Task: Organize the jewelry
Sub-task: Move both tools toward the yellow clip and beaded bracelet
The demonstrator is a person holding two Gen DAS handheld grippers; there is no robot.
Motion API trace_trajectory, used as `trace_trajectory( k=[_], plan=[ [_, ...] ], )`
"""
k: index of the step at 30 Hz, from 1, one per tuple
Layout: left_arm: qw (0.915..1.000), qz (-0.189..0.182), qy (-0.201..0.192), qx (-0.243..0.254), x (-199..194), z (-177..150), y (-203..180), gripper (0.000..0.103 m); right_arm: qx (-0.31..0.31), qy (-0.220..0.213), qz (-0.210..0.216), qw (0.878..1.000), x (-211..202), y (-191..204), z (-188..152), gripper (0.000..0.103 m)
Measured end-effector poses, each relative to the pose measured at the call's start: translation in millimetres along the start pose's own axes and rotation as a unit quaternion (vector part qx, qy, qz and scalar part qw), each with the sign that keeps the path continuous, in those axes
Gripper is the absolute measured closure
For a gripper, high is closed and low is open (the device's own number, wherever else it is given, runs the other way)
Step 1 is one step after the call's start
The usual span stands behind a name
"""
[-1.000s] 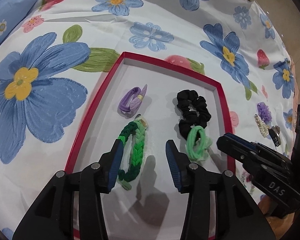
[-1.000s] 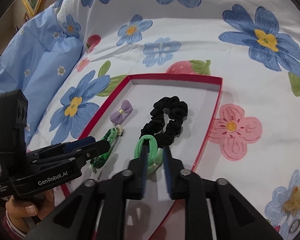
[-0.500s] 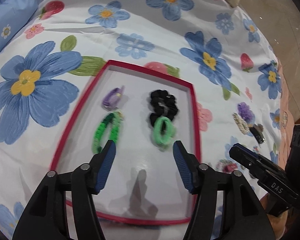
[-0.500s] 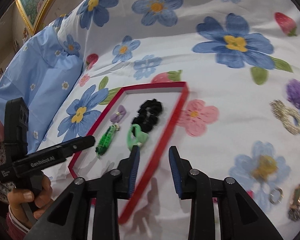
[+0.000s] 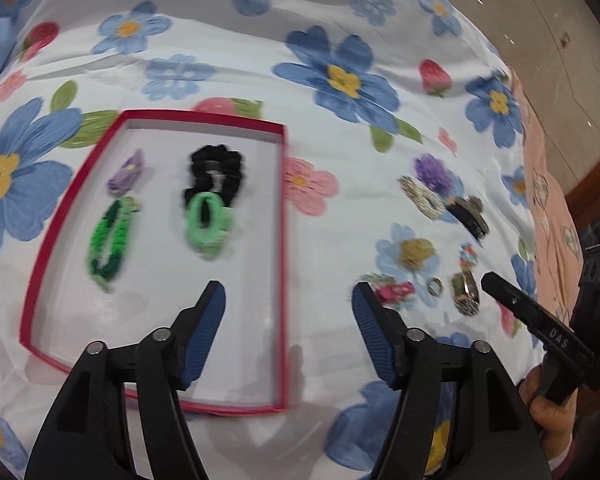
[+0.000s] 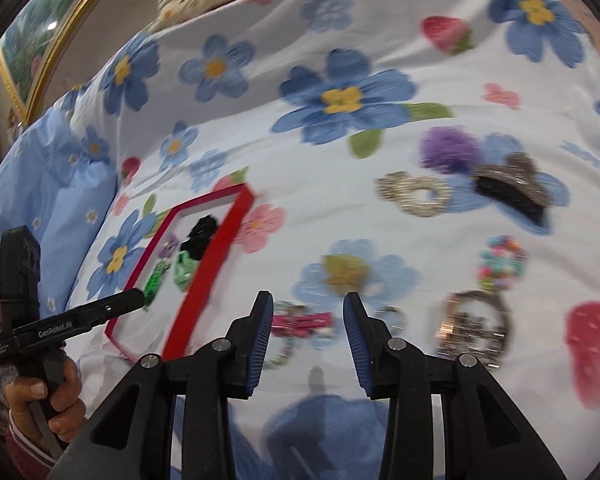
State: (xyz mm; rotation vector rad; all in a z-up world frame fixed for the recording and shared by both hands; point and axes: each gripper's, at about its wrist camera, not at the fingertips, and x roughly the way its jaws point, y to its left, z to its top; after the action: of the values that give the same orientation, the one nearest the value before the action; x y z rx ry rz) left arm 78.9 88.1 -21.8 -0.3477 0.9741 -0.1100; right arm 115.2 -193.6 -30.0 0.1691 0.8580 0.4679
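A: What's in the red tray [image 5: 284, 240]?
B: Four soft hair ties: a ruffled black scrunchie [image 5: 216, 174], a pale green loop [image 5: 208, 220], a braided green band [image 5: 110, 242], a lilac bow [image 5: 126, 174].
A: The tongs?
B: The left tongs [image 5: 288, 312] have just been opening, wide and empty. The right tongs [image 6: 306, 332] too, narrower, above a blurred pink clip [image 6: 304, 324], perhaps beaded, on the bed's floral sheet [image 6: 320, 168].

A bed [image 5: 260, 60] with a flowered sheet carried a red tray [image 5: 282, 240] at centre left of the frame; loose hair ties, clips and a ring [image 5: 435, 286] lay scattered at right.
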Motion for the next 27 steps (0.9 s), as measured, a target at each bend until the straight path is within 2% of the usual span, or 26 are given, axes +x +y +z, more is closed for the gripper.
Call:
trace_trajectory(
  k=[8, 17, 20, 24, 27],
  plan=[
    [0.9992, -0.014, 0.014, 0.034, 10.6, -3.0, -39.3, 0.034, 0.033, -0.014, -0.031, 0.999, -27.1, -44.0, -10.7, 0.062],
    [0.9965, -0.029, 0.027, 0.074, 30.0, 0.6, -80.7, 0.032, 0.066, -0.020, -0.059, 0.996, -36.1, -87.5, -13.3, 0.060],
    [0.9956, -0.035, 0.029, 0.081, 40.7, 3.1, -92.7, 0.028, 0.076, -0.022, -0.067, 0.995, -35.5, -100.0, -9.0, 0.054],
    [0.9940, -0.044, 0.037, 0.093, 63.1, 9.1, -110.2, 0.028, 0.081, -0.019, -0.075, 0.994, -26.3, -113.7, -1.4, 0.054],
    [0.9928, -0.036, 0.041, 0.107, 82.5, 12.6, -122.5, 0.028, 0.087, -0.012, -0.078, 0.993, -13.1, -123.5, 4.1, 0.054]
  ],
)
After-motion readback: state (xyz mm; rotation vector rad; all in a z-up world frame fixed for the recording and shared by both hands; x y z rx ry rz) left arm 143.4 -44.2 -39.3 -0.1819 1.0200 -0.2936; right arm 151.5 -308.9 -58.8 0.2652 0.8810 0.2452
